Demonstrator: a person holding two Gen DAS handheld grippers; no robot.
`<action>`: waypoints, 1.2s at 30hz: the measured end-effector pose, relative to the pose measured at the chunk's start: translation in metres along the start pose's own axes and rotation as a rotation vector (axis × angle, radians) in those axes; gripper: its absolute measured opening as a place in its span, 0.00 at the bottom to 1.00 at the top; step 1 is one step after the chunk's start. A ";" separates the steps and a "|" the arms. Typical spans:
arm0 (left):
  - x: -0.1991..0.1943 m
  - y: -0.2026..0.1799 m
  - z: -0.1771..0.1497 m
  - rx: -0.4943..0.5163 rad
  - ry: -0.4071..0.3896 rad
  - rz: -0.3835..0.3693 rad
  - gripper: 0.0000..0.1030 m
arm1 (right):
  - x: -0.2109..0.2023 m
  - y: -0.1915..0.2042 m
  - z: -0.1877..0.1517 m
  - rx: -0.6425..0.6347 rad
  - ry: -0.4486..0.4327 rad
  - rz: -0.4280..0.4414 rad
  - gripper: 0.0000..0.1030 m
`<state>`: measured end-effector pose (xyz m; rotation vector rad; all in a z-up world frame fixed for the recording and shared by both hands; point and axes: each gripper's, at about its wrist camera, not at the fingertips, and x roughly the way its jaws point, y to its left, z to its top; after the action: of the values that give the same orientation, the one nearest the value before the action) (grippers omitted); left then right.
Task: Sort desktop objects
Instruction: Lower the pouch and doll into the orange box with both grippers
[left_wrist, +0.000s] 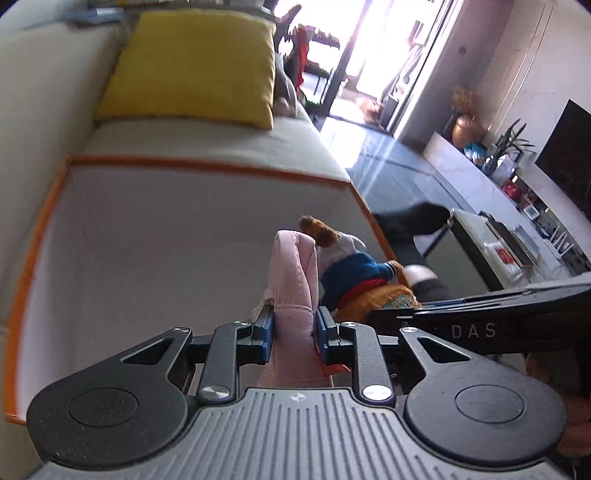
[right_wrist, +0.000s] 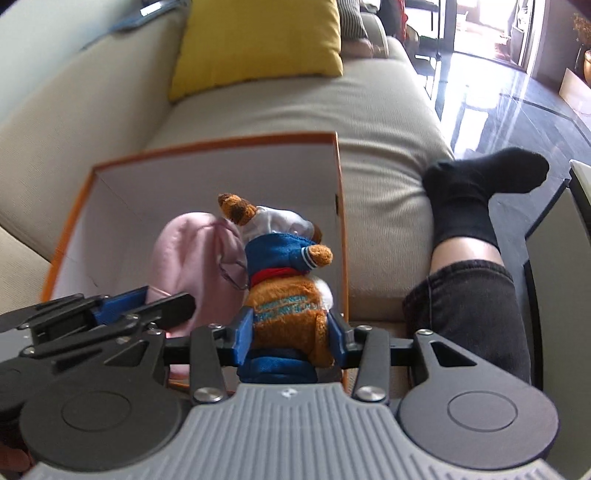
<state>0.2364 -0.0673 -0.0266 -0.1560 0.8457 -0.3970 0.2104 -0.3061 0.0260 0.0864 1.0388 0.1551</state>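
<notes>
Both tilted down over the orange-rimmed box, left gripper clamps a pink pouch, right gripper a plush dog

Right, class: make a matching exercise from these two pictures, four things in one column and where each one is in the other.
Things:
1. pink plush
2. brown dog toy
3. yellow cushion
4. orange-edged box

Places:
A. on the sofa, standing open
B. in the right claw
C. against the sofa back
D. in the left claw

Pairs: 1-D, 2-B, 3-C, 4-A
</notes>
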 end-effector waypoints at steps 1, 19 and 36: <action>0.004 0.001 -0.001 -0.001 0.011 -0.004 0.25 | 0.003 0.001 0.000 -0.001 0.018 -0.003 0.43; 0.034 0.014 0.005 -0.062 0.092 -0.061 0.25 | -0.005 0.001 0.025 -0.119 0.181 0.053 0.50; 0.062 0.011 0.011 -0.255 0.199 -0.058 0.24 | -0.009 -0.009 0.018 -0.166 0.094 0.058 0.22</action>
<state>0.2845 -0.0822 -0.0659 -0.3829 1.0895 -0.3617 0.2223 -0.3167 0.0415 -0.0415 1.1137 0.2996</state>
